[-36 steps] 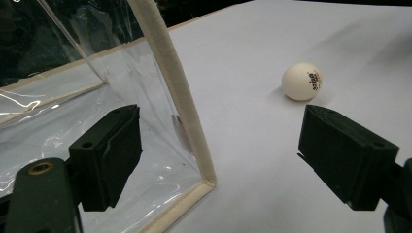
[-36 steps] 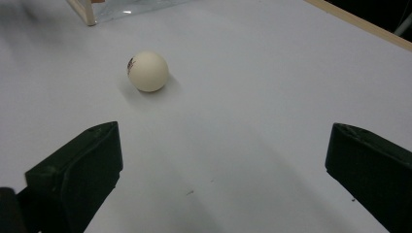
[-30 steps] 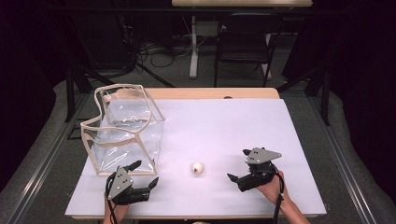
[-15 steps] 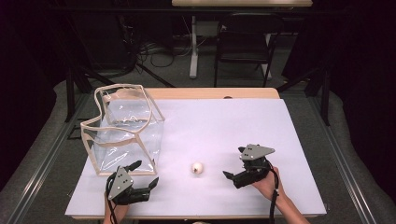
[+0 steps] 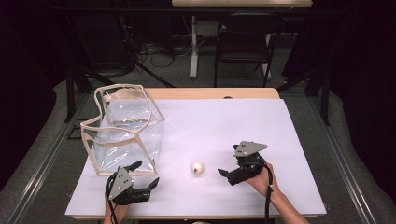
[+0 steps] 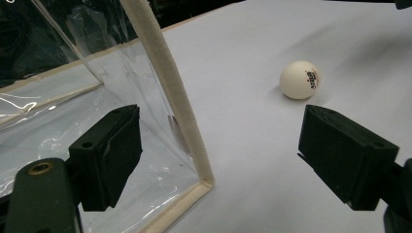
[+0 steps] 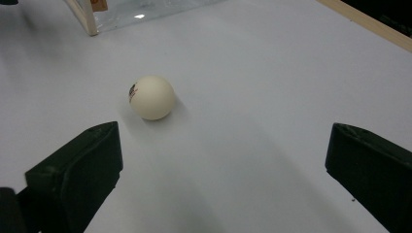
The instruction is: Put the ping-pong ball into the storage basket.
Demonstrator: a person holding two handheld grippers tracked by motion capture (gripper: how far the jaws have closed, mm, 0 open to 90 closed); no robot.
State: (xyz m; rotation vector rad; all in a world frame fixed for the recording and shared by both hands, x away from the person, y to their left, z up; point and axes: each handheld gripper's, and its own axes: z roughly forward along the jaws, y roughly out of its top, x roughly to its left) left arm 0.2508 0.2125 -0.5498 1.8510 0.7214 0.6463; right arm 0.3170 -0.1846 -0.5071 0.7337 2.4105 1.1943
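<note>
Right of the clear bag (image 5: 123,133), the ball (image 5: 197,168) lies loose on the table (image 5: 243,121), ungrasped. Just beyond it the right gripper (image 5: 227,174) aims with jaws spread; the left gripper (image 5: 145,176), also spread, sits at the bag's corner, so pickup and bagging likely remain

Small white ball (image 5: 197,168) on the white surface (image 5: 243,126), right of the clear plastic box with cream edging (image 5: 123,130), between left gripper (image 5: 144,175) and right gripper (image 5: 227,168).

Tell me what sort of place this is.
Probably a lab or recording room: a white-topped table with dark surroundings, loose cables on the floor, a black chair, and a handheld right gripper near a ball.
</note>
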